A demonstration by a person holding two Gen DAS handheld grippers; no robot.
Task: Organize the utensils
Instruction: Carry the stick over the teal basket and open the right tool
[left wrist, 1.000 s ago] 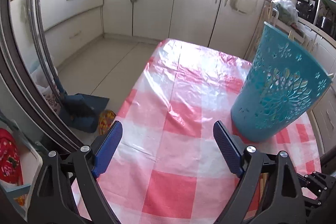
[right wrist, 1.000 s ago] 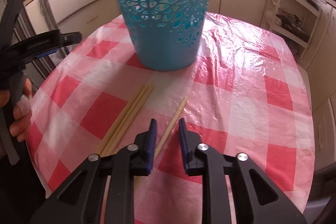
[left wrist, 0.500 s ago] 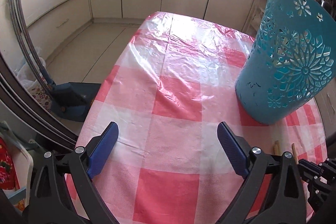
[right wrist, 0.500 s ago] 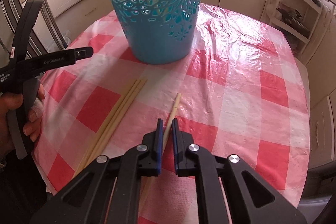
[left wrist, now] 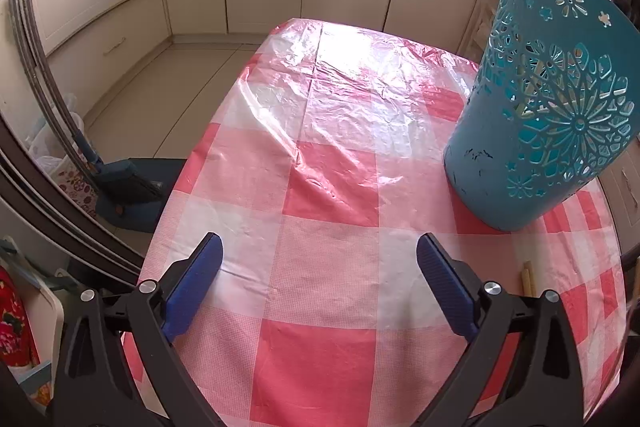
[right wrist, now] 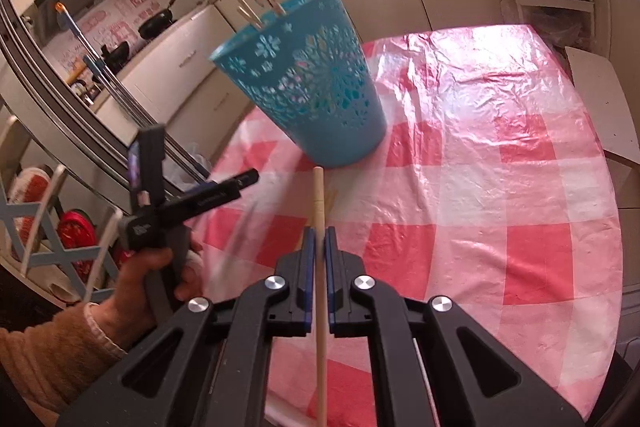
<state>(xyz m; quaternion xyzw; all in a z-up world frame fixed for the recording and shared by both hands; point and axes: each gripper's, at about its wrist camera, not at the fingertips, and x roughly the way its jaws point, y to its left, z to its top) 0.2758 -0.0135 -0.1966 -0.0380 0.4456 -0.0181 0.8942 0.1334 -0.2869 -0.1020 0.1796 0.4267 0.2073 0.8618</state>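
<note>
Basket (right wrist: 308, 95) on the table (right wrist: 500, 187), chopsticks (right wrist: 256, 13) in it, another chopstick (right wrist: 319, 203) before it.

Only the basket (left wrist: 536, 131) interrupts the open tablecloth (left wrist: 332, 187).

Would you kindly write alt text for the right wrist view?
The right gripper is shut on a wooden chopstick pointing toward a teal cut-out basket holding more chopsticks, on a red-and-white checked tablecloth. At left, a hand holds the left gripper.
</note>
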